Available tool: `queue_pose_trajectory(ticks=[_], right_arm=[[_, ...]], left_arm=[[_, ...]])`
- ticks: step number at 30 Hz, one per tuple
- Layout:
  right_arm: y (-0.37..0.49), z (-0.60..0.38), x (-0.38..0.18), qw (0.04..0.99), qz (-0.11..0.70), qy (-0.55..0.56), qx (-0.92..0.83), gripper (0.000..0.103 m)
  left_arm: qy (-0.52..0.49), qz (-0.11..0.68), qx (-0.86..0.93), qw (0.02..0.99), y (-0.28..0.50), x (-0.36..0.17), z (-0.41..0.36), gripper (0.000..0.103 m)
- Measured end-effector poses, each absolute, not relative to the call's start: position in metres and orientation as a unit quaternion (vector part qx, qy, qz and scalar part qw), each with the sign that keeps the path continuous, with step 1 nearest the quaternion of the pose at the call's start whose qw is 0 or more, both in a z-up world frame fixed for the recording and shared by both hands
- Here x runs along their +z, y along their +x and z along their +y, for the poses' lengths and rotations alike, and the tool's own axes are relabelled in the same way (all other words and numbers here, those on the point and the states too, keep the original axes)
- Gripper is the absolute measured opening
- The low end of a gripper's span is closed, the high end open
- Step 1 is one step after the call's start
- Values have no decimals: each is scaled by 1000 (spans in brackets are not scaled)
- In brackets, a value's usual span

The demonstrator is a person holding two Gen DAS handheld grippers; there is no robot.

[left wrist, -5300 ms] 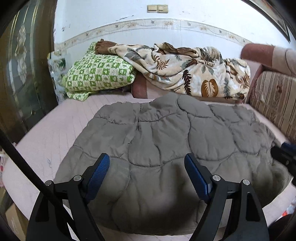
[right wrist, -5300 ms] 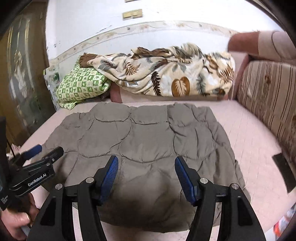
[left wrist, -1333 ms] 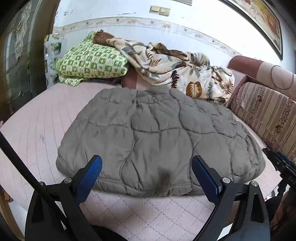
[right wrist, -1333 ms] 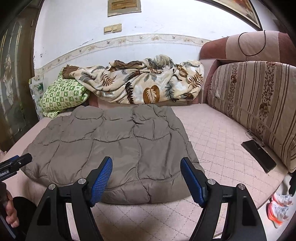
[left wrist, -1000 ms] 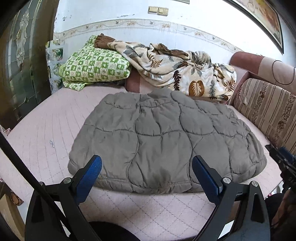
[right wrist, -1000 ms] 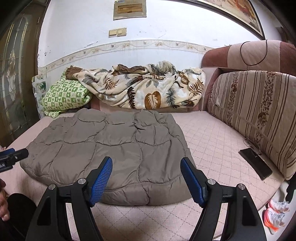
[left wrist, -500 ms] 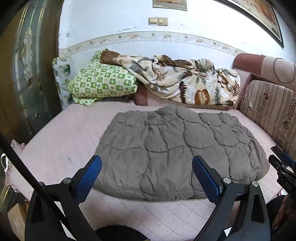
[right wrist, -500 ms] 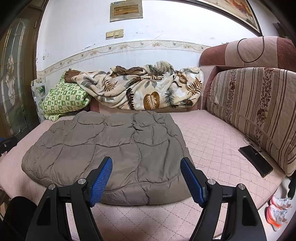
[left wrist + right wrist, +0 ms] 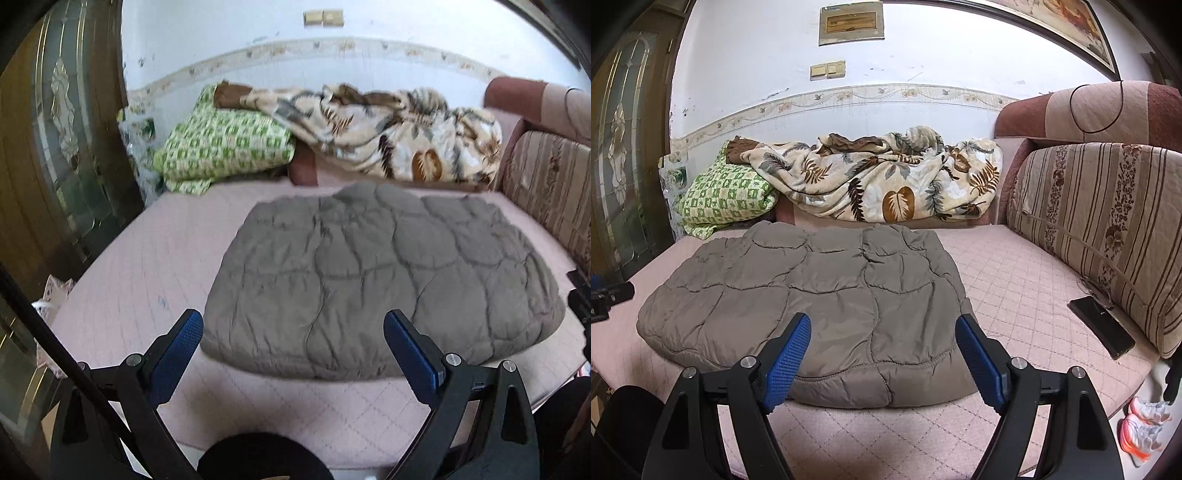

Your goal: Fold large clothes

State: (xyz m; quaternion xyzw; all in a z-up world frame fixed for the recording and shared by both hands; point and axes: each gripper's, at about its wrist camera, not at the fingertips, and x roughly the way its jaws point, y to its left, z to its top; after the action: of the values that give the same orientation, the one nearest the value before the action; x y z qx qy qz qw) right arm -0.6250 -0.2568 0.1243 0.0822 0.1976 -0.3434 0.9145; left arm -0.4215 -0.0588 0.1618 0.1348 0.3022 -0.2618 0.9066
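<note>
While the folded grey quilted coat [image 9: 812, 306] lies on the pink mattress [image 9: 1015, 280], both grippers hover clear — left gripper [image 9: 293, 332] spread, right gripper [image 9: 882, 339] opening, both empty.

1. We see the jacket [image 9: 812, 291] flat on the bed [image 9: 1015, 280], left of centre.
2. Blanket [image 9: 886, 181] and pillow [image 9: 724, 195] behind it.
3. Phone [image 9: 1100, 325] right, beside the cushion [image 9: 1108, 221].

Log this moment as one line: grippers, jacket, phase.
left gripper: open, empty | right gripper: jaws opening, empty | jacket: folded flat on bed, untouched | phase: both grippers clear
</note>
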Motion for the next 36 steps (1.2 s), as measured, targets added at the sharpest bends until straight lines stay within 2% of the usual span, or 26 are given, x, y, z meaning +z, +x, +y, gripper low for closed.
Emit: queue_pose_trajectory(ticks=[13, 36], right_arm=[[-610, -250, 109, 919, 221, 66, -319, 84], [-592, -232, 99, 920, 241, 39, -306, 84]], left_arm=[[179, 336, -243, 892, -422, 128, -81, 98], [190, 338, -243, 889, -419, 115, -85, 98]])
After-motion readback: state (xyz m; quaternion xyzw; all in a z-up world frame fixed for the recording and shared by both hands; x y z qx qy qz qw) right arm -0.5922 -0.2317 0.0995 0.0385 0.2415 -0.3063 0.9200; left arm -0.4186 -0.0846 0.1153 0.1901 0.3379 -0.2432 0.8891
